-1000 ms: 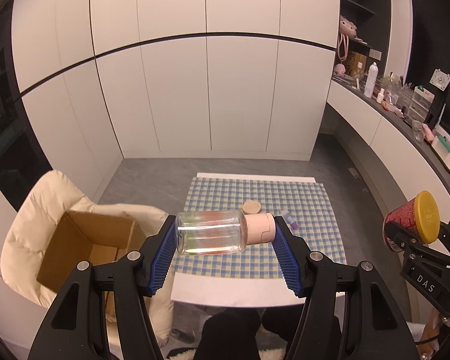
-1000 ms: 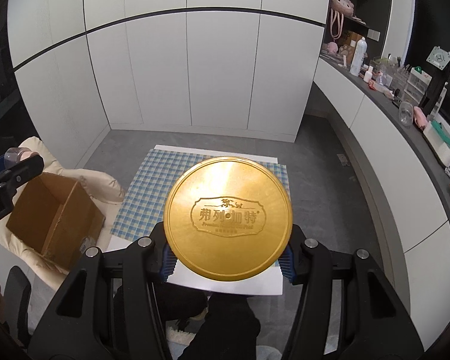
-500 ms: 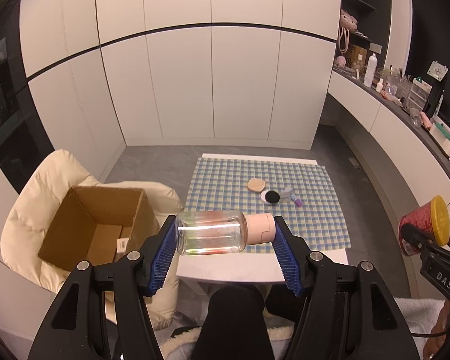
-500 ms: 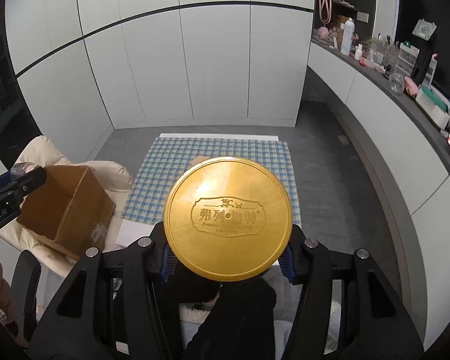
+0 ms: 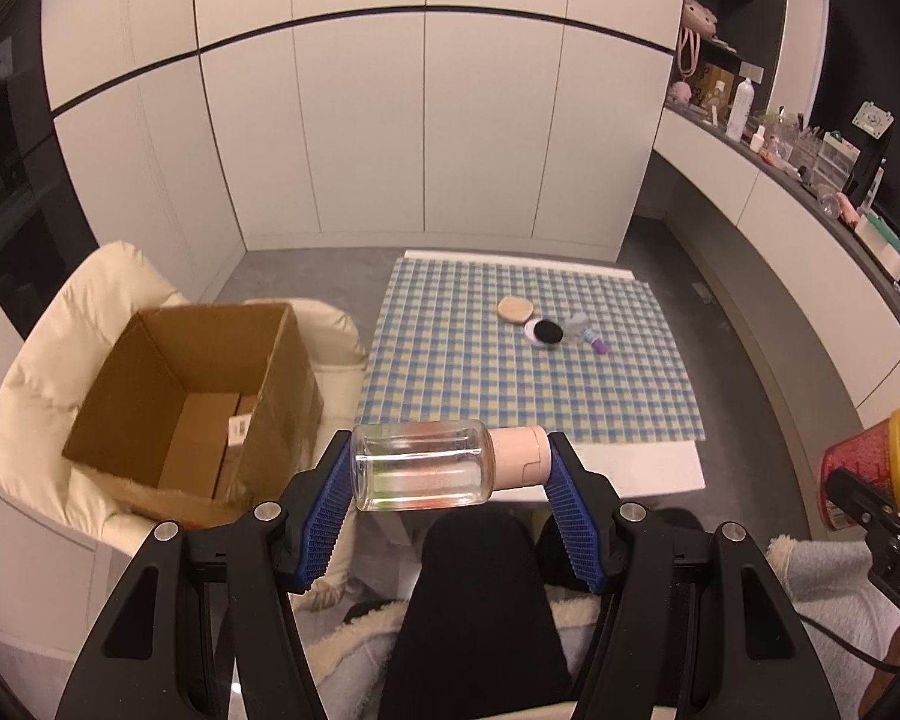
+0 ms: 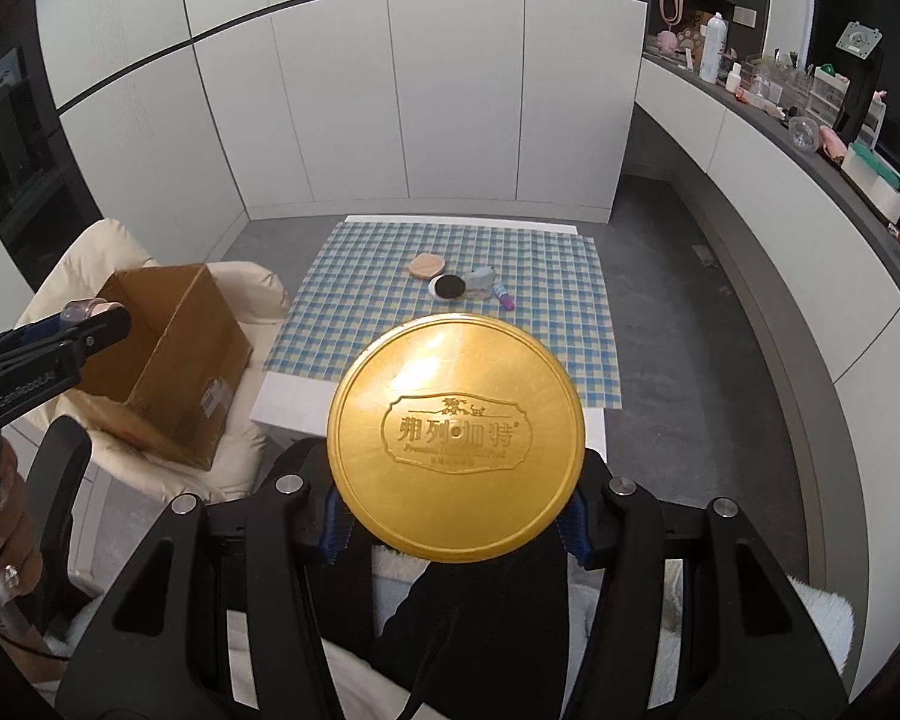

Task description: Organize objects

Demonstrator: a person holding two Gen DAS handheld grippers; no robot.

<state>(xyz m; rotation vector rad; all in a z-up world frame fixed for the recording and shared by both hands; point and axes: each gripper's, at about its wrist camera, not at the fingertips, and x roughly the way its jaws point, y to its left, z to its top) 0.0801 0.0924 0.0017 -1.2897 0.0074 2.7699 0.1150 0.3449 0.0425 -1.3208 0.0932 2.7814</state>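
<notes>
L gripper (image 5: 450,474) clamped endwise on clear glass bottle (image 5: 423,474) w/ pink cap, bottle held sideways above near table edge. R gripper (image 6: 455,516) clamped on red can w/ gold lid (image 6: 455,438). Open cardboard box (image 5: 192,396) on cream chair (image 5: 60,348) – just left of table (image 5: 630,471). Powder puff (image 5: 515,308), black-topped compact (image 5: 545,333), small purple-capped vial (image 5: 594,341) mid-cloth, toward far edge.

Left hand-held gripper (image 5: 450,471) and right hand-held gripper (image 6: 455,519) both clamped, angled downward

A white table (image 5: 630,477) bears a checked cloth (image 5: 450,372) with small cosmetics (image 5: 549,331) clustered together.
</notes>
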